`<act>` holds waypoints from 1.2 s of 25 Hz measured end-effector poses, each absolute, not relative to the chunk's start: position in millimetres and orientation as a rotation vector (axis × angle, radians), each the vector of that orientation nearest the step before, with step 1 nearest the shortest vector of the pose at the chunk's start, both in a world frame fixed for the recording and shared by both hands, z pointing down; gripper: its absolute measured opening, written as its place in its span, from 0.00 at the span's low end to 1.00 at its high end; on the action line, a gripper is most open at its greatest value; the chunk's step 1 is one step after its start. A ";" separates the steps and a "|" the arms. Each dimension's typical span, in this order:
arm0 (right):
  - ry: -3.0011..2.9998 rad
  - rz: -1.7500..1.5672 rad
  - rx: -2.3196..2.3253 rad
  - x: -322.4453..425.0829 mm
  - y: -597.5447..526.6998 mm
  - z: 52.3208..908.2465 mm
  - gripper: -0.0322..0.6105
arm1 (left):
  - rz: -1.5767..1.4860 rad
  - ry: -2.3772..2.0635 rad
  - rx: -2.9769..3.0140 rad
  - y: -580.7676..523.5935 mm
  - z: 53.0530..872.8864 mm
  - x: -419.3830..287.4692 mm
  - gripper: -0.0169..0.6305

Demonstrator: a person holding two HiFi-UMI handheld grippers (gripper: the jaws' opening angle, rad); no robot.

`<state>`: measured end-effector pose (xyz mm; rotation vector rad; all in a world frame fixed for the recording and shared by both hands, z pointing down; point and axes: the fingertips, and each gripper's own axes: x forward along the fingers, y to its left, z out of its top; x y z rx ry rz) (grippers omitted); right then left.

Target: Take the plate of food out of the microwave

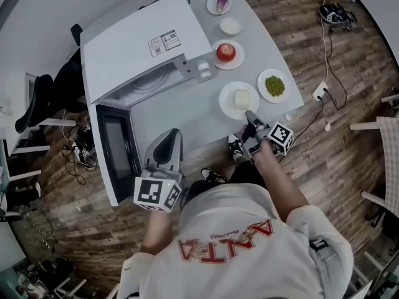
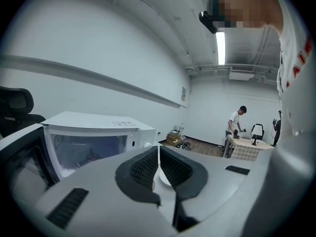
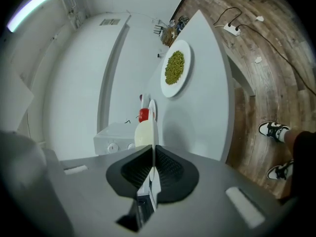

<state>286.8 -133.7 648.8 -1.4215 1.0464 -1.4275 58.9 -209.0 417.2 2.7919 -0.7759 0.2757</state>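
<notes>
Plate of food sits out on the table, right of the open microwave, with a pale block on it. Right gripper is clamped on its near rim. Left gripper has its jaws pressed together on nothing, by the microwave door. Neighbour plates hold green peas and a red fruit.

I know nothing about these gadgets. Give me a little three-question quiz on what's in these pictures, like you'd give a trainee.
1. True or false: the microwave has its door open.
2. The right gripper pinches which plate in its fingers? A the peas; B the plate with the pale block; C the red fruit.
3. Fill in: the left gripper has its fingers ___, nothing between them.
Key: 1 true; 2 B; 3 together.
</notes>
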 end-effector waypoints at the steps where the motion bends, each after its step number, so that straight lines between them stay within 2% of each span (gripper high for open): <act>1: 1.025 -1.430 -1.428 290.6 -134.4 653.6 0.08 | 0.286 -0.774 2.788 -210.0 417.3 60.9 0.06; 21: 0.949 -1.485 -1.473 307.9 -151.7 686.3 0.08 | 0.343 -0.791 2.733 -221.9 430.1 63.7 0.06; 23: 0.972 -1.481 -1.473 308.6 -153.8 685.5 0.19 | 0.341 -0.792 2.720 -221.9 433.9 62.0 0.06; 28: 1.128 -1.500 -1.550 304.5 -158.9 680.8 0.33 | 0.326 -0.789 2.697 -222.1 441.3 59.1 0.06; 30: 1.269 -1.543 -1.645 297.6 -159.9 678.5 0.36 | 0.335 -0.780 2.691 -220.5 440.9 59.8 0.06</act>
